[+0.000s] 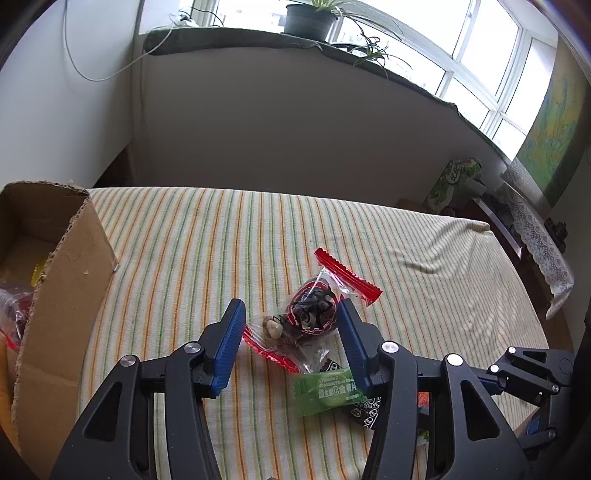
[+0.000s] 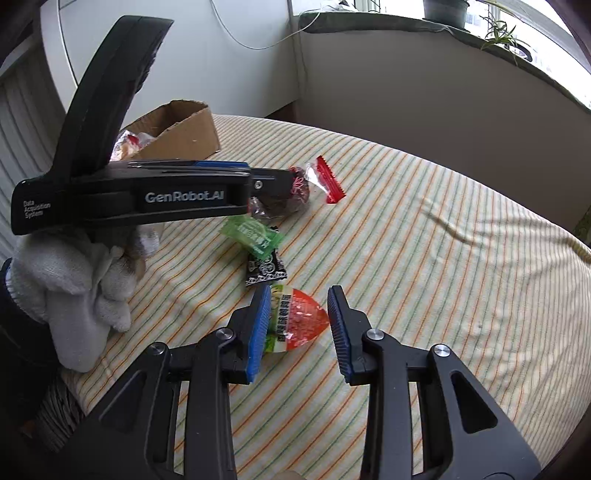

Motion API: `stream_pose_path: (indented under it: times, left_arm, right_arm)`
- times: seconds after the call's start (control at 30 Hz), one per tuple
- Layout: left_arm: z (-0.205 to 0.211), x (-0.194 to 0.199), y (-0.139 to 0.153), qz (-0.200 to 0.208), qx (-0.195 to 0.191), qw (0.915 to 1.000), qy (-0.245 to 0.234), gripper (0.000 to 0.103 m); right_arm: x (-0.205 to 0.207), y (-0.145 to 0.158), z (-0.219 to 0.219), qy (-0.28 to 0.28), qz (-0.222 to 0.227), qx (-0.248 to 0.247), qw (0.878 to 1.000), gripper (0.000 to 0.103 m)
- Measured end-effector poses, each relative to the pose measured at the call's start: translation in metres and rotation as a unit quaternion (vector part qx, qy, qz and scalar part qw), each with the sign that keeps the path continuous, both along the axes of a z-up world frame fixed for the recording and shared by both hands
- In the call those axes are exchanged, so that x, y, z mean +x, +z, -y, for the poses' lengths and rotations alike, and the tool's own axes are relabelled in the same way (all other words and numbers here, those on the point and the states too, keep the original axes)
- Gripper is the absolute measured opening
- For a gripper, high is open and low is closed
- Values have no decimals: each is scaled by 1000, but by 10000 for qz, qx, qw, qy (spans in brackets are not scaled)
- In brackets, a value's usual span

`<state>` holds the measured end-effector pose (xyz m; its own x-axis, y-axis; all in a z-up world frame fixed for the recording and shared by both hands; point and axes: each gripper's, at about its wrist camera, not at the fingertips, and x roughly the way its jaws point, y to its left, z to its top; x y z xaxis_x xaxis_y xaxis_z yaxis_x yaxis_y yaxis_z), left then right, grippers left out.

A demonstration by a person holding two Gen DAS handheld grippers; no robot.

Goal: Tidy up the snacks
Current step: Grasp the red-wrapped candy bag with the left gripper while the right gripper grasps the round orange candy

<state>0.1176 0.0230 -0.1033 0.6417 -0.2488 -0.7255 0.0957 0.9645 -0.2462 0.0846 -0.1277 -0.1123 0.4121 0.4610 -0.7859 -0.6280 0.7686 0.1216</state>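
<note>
Striped cloth (image 1: 229,236) in cream, orange and green covers the surface under a bright window with potted plants (image 1: 310,18) on its sill. At the left edge we see an open cardboard box (image 1: 70,258), its flaps torn; inside lie a few clear-wrapped snacks with red trim (image 2: 127,144) and something yellow we cannot identify. Near the middle of the cloth our left gripper (image 1: 291,332), held in a white-gloved hand (image 2: 74,291), has its blue-padded jaws apart on either side of a clear packet with red sealed ends (image 1: 314,314) holding dark round sweets; the pads stand close to the wrapper without pinching it. Just beside that packet lie a green sachet (image 2: 253,234) and, touching it, a small black-and-white patterned sweet (image 2: 266,269). Nearer us, our right gripper (image 2: 297,325) also stands parted around a red-and-green jelly cup (image 2: 299,321); the left pad is against its side, the right pad clear of it.
</note>
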Motion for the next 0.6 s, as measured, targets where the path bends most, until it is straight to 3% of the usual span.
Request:
stream_pose_path:
  times: [0.07, 0.17, 0.53, 0.6]
  left_arm:
    - [3, 2, -3, -14, 47, 10000, -3, 54]
    - [3, 6, -9, -117, 15, 9999, 36, 54]
    - [2, 14, -14, -212, -10, 9997, 140, 54]
    - [0, 13, -13, -203, -16, 9996, 199, 47]
  right_arm:
    - [-2, -7, -7, 48, -63, -81, 9999, 51]
    - [-3, -15, -15, -24, 78, -404, 9991, 51]
    - [2, -11, 1, -94, -75, -138, 9998, 48]
    - [2, -11, 3, -82, -94, -105, 9999, 47]
